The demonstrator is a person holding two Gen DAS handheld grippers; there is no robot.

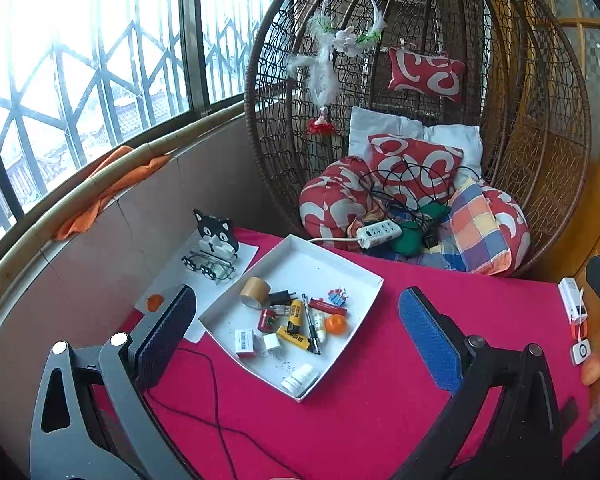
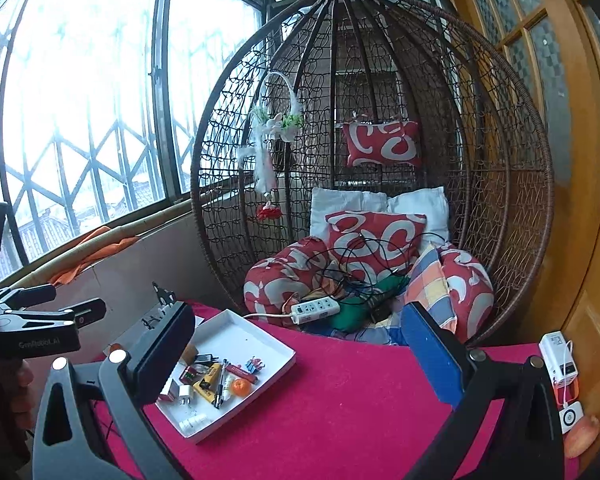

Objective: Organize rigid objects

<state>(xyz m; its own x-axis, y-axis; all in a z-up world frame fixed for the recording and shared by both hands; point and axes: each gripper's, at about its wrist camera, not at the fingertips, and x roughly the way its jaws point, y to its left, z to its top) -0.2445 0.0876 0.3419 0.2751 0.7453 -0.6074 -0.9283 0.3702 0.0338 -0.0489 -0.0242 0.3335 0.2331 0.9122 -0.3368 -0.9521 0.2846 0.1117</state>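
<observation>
Ahead of the wide-open, empty left gripper (image 1: 298, 316): white tray (image 1: 364, 276) of small rigid items. Tape roll (image 1: 255, 293) likely light, stiff; grasp across its rim. Right gripper (image 2: 298, 354) likewise spread, empty.

A magenta cloth covers the surface (image 1: 440, 280). The tray (image 1: 374, 280) is white, holding a brown tape roll (image 1: 255, 291), a yellow tube (image 1: 294, 338) and an orange ball (image 1: 335, 324). Cushions (image 1: 414, 160) show red with white swirls; one pillow (image 1: 474, 226) is checked in pastels. The fingers (image 1: 430, 338) wear blue pads.
</observation>
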